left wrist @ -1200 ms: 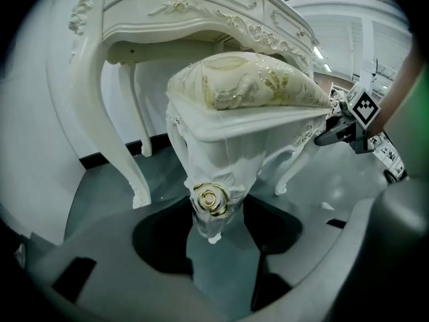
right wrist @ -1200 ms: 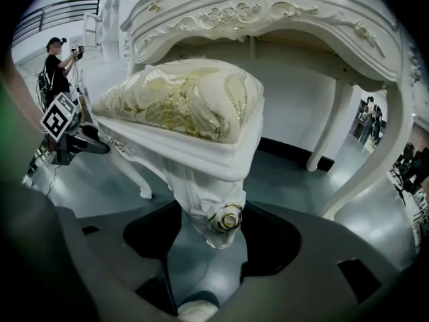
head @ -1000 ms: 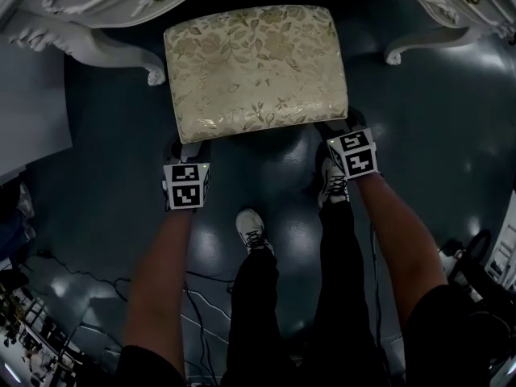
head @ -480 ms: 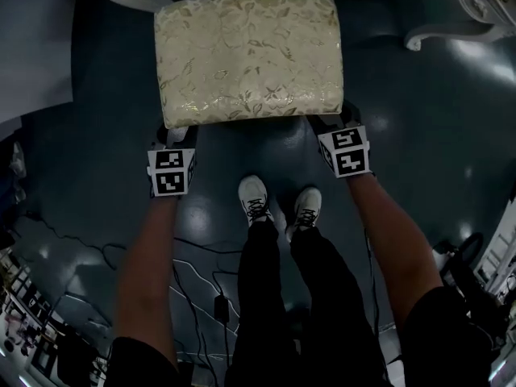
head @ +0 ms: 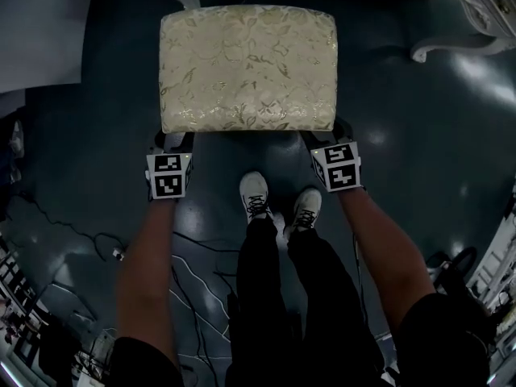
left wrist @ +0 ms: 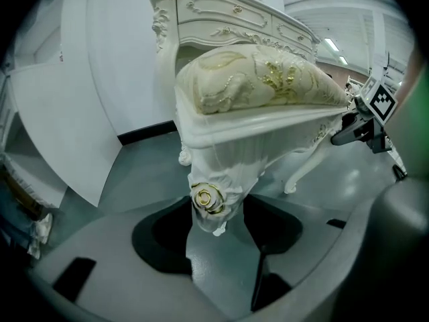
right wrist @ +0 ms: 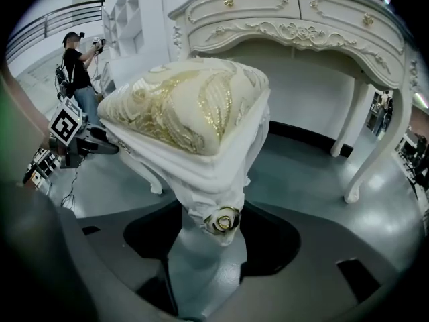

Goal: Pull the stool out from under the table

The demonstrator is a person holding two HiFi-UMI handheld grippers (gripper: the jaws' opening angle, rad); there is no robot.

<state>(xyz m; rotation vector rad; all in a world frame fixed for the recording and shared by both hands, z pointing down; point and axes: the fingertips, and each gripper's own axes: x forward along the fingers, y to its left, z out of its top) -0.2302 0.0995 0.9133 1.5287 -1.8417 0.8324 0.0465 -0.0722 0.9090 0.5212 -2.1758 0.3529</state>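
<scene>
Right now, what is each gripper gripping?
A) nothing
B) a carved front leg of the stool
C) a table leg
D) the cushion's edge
B: the left gripper and the right gripper each have a white, rose-carved leg of the stool clamped between their jaws.

My shoes (head: pixel 255 196) on the floor (head: pixel 435 135); the stool (head: pixel 247 67) stands at 12 o'clock from them. My left gripper (head: pixel 172 141) is closed round its 7 o'clock leg (left wrist: pixel 211 203), my right gripper (head: pixel 325 138) round its 5 o'clock leg (right wrist: pixel 216 227). The counter (head: pixel 472 2) is behind the stool, toward 1 o'clock. Cables (head: pixel 189 285) lie on the floor at 7 o'clock.
</scene>
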